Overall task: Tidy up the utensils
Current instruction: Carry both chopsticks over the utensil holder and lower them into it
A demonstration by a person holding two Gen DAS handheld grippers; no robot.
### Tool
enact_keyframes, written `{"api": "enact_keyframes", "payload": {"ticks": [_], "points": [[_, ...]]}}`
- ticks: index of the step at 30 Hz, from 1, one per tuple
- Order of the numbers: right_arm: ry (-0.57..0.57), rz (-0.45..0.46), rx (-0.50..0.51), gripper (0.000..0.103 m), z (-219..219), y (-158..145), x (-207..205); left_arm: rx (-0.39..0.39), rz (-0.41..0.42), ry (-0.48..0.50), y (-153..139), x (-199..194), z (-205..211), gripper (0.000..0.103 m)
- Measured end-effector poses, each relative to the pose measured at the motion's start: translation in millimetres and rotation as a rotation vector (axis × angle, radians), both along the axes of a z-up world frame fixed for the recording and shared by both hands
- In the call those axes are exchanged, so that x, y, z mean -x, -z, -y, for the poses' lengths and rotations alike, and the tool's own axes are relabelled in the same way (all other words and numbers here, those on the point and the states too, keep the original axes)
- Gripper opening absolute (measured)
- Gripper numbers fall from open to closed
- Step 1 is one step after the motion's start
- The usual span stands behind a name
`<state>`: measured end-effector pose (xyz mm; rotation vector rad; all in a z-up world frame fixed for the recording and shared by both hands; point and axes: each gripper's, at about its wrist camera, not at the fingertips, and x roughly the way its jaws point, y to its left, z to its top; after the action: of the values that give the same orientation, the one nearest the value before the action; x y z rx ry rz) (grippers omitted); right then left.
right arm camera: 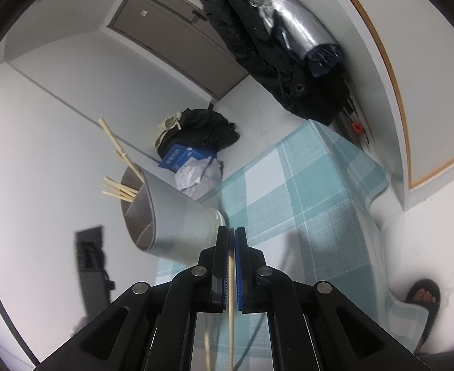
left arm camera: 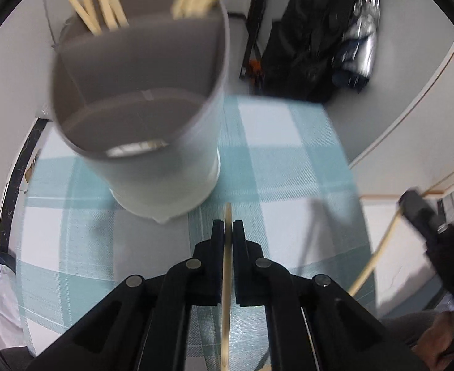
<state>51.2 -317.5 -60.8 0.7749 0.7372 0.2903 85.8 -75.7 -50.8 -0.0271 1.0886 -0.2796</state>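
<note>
**Two chopsticks pinched, holder just ahead**

My left gripper (left arm camera: 228, 225) is clamped on one chopstick (left arm camera: 226, 278), which runs back through the jaws with its tip poking out just short of the grey holder (left arm camera: 165, 167). My worry on this side: the stick is thin and gripped along its length, so it could pivot in the pads, catch the holder's rim and tip the holder over, since it stands tall on the checked cloth (left arm camera: 289, 160). The picture is blurred, so I judge the gap loosely.

To the right, my right gripper (right arm camera: 230, 232) is closed on a second chopstick (right arm camera: 231, 281); held further out, it could foul the left one if both go in together.

Count: one holder with inner dividers; roughly nine chopsticks already standing in it, though blur merges one bundle; two more in my jaws.
</note>
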Motion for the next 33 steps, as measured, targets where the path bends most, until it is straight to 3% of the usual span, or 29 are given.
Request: {"api": "enact_keyframes", "payload": {"ticks": [10, 18, 33], "points": [[0.027, 0.189, 0.151, 0.003, -18, -33, 25, 0.106, 0.21, 0.009, -64, 36, -23, 0.001], [-0.028, 0.323, 0.279, 0.003, -50, -59, 43, 0.061, 0.337, 0.057, -76, 57, -16, 0.001], [-0.053, 0.367, 0.434, 0.003, -92, -79, 58, 0.115, 0.312, 0.053, -76, 58, -42, 0.001]]}}
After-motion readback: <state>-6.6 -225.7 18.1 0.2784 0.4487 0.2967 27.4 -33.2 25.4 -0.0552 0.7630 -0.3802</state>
